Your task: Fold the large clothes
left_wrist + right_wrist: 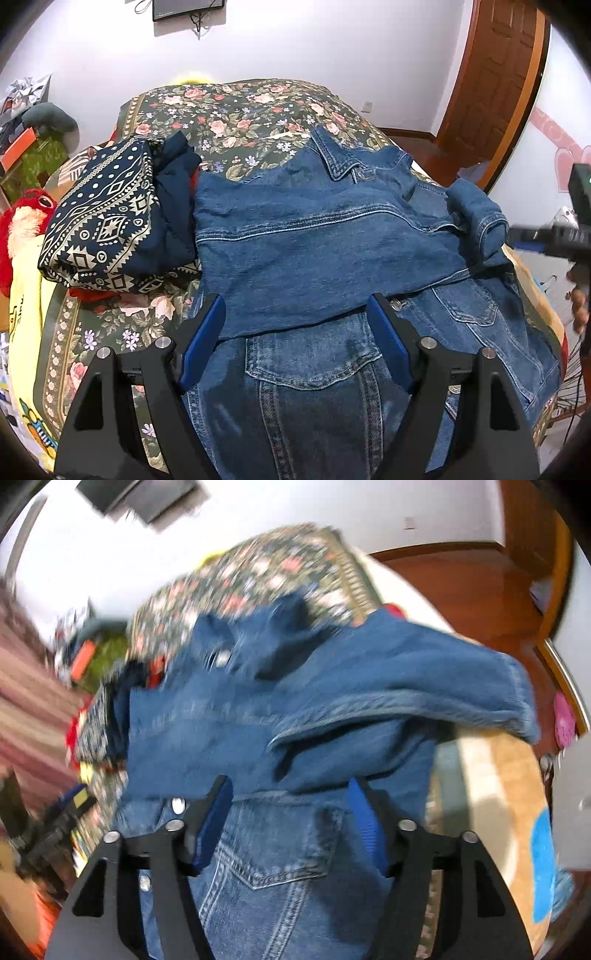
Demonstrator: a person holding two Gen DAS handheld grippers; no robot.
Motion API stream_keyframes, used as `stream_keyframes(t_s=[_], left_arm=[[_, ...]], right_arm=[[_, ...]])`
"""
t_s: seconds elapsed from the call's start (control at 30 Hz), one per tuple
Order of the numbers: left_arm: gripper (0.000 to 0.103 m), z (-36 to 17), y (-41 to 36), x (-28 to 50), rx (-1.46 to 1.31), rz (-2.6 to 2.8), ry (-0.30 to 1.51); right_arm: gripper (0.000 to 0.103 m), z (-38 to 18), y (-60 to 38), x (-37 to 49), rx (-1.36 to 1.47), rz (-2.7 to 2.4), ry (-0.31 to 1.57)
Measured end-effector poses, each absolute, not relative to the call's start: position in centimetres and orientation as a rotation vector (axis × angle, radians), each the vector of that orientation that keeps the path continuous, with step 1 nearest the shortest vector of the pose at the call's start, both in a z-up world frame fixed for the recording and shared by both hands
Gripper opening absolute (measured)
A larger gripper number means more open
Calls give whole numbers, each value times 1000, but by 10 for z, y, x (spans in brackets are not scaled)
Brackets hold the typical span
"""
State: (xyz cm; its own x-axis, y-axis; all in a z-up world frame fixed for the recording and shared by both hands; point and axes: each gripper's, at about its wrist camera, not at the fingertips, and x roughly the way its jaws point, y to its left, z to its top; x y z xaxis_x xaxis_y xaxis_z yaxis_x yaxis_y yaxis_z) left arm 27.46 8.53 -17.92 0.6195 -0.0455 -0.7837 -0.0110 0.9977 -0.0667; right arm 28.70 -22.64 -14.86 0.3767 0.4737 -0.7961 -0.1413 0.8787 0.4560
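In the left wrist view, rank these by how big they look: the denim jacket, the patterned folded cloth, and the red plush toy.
1. Denim jacket, largest by far.
2. Patterned folded cloth.
3. Red plush toy, smallest, though the frame edge cuts it off.

no readable text, dark lettering on yellow cloth [22,314] too small to read

A denim jacket [332,240] lies partly folded across the floral bedspread [236,110]. The left gripper [295,314] hovers over it, blue-padded jaws apart. A patterned folded garment [103,218] sits near the bedspread's left edge.
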Motion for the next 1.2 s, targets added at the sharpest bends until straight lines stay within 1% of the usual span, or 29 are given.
stream_keyframes(t_s=[0.1,0.17,0.3,0.43,0.6,0.67,0.73,0.77,0.8,0.83,0.9,1.03,1.2], left_arm=[[78,-182,84,277,-64,-22,909],[78,-184,84,278,-72,-24,917],[78,-188,86,281,-76,-22,930],[78,-192,89,283,-78,-13,941],[78,-197,94,285,-94,3,953],[78,-198,95,284,-99,2,958],[78,-199,95,284,-98,3,958],[78,-199,95,284,-93,3,958],[78,-199,95,284,-90,3,957],[78,-199,95,284,-86,2,956],[78,-199,96,282,-83,-1,954],[78,-197,97,280,-82,0,943],[78,-193,100,275,-107,-4,929]], right_arm=[[64,-155,-263,297,462,298,1111],[64,-169,-291,303,575,211,1116],[64,-191,-316,315,665,108,1123],[64,-220,-335,325,836,57,1127],[63,-238,-337,340,856,10,1112],[54,-237,-336,342,839,-16,1097],[31,-233,-338,344,802,-46,1091],[24,-231,-338,344,790,-49,1082],[10,-227,-338,346,779,-40,1073],[8,-220,-336,346,758,-34,1064],[8,-203,-331,347,699,-29,1026],[8,-143,-309,345,601,46,900],[8,-67,-247,338,435,231,772]])
